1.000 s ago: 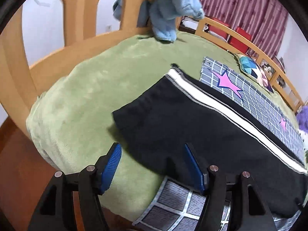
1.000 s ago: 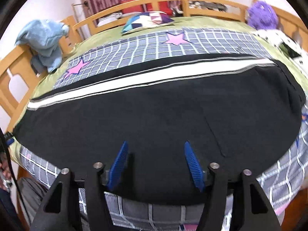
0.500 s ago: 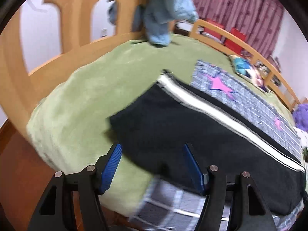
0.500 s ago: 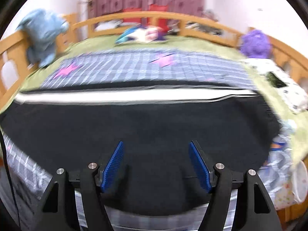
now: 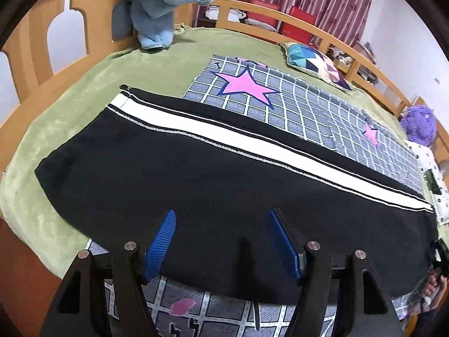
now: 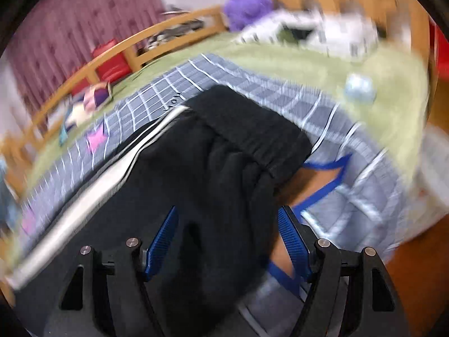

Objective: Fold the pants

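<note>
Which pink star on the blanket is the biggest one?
The big pink star with the dark blue outline, near the blue towel. The other star, toward the purple plush, looks much smaller.

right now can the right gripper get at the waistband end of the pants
Probably yes. The right gripper is open and hangs over the pants, with the gathered waistband just ahead of its fingers and nothing lying across it. The view is blurred, so the height above the cloth is unclear.

Green blanket (image 5: pixel 92 84), grid star sheet (image 5: pixel 294 104), blue towel (image 5: pixel 160 5), purple plush (image 5: pixel 418 125)
</note>
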